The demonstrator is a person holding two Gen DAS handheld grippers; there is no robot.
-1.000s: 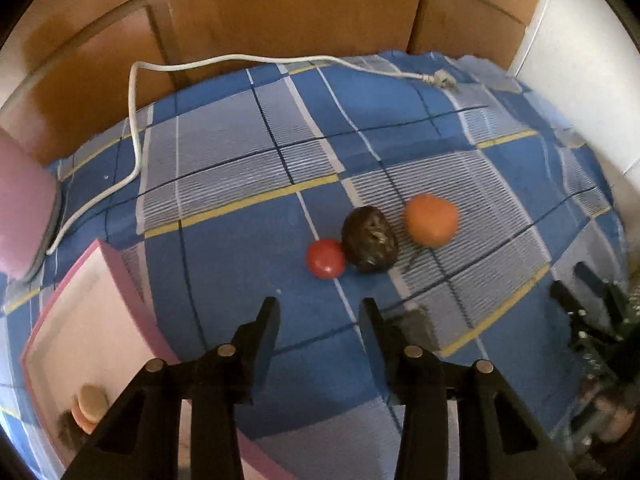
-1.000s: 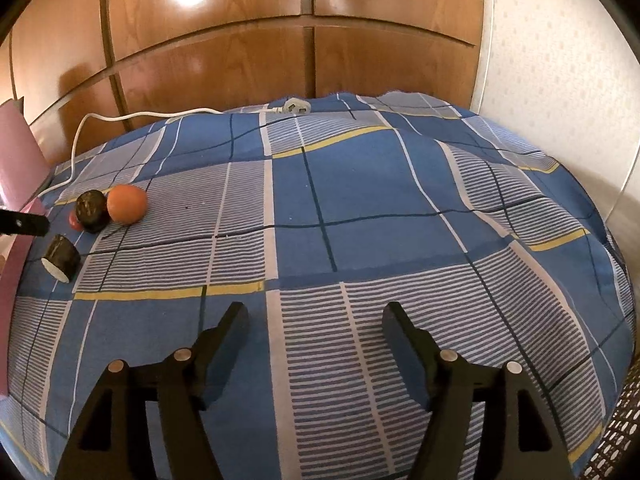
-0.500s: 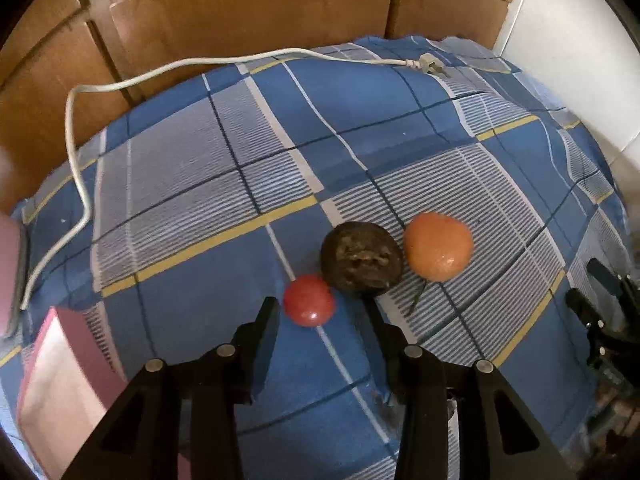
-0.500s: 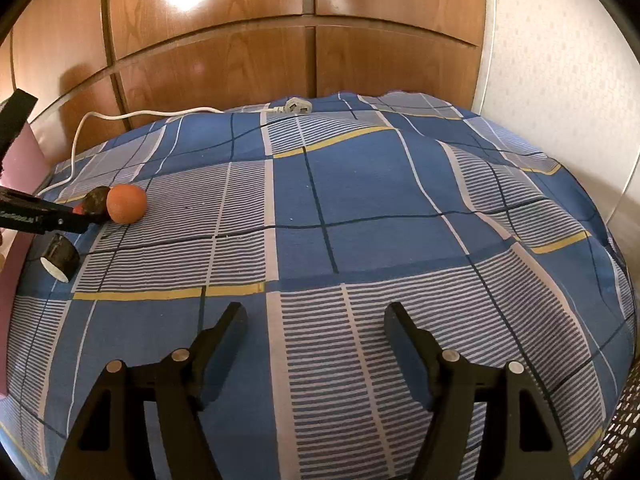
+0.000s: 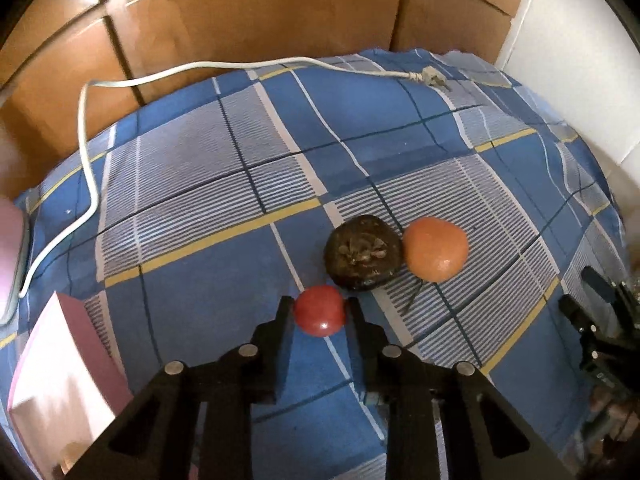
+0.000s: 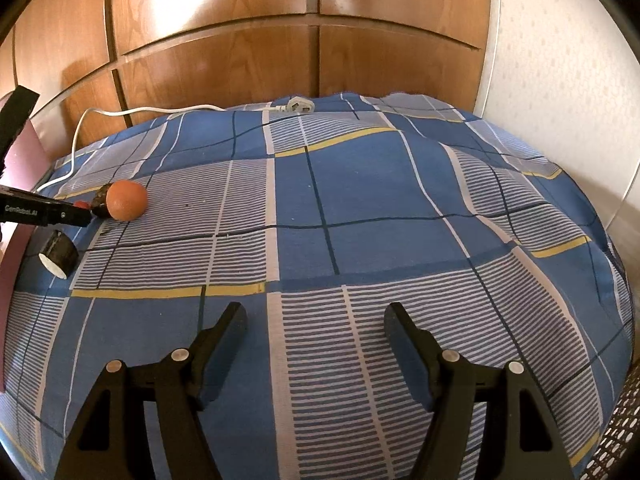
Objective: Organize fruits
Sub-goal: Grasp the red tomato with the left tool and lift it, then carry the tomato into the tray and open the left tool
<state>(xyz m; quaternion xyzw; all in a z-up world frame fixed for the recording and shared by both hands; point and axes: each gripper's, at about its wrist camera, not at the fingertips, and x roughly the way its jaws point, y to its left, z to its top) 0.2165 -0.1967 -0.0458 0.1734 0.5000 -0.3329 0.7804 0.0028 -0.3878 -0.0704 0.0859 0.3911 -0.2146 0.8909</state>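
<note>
Left claw (image 5: 319, 310) pinching red fruit (image 5: 319, 315) (dark fruit (image 5: 362, 258) just beyond), open blue bedspread (image 6: 360, 208) rightward

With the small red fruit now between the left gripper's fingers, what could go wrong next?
The left gripper pinches the red fruit only at its fingertips, so it may slip out when lifted. The dark fruit sits just behind, touching the orange; a nudge could set both rolling on the soft bedspread.

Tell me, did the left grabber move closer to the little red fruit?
Yes. The left gripper came forward over the checked blanket, and its jaws have just closed on the red fruit.
</note>
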